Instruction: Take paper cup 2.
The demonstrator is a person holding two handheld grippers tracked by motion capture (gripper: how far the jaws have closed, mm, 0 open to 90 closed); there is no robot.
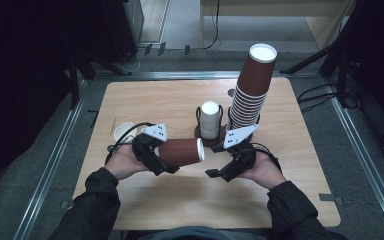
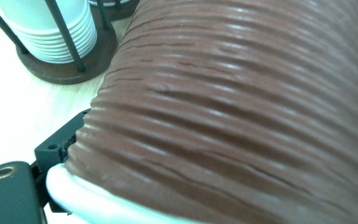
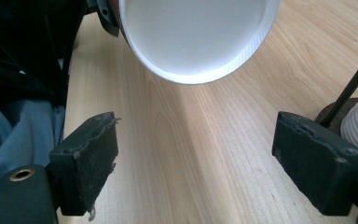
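While the ribbed brown paper cup (image 1: 180, 152) is held sideways by the left gripper (image 1: 161, 161), the right gripper (image 1: 223, 171) is kept wide and unloaded beside its white rim.

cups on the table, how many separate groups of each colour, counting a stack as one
Brown: 2, the single brown cup held on its side in the left tongs, and the tall brown stack.
White: 2, the white stack in the wire holder, and the loose white cup.
Total: 4

Dark sleeves, black tools, grey plates
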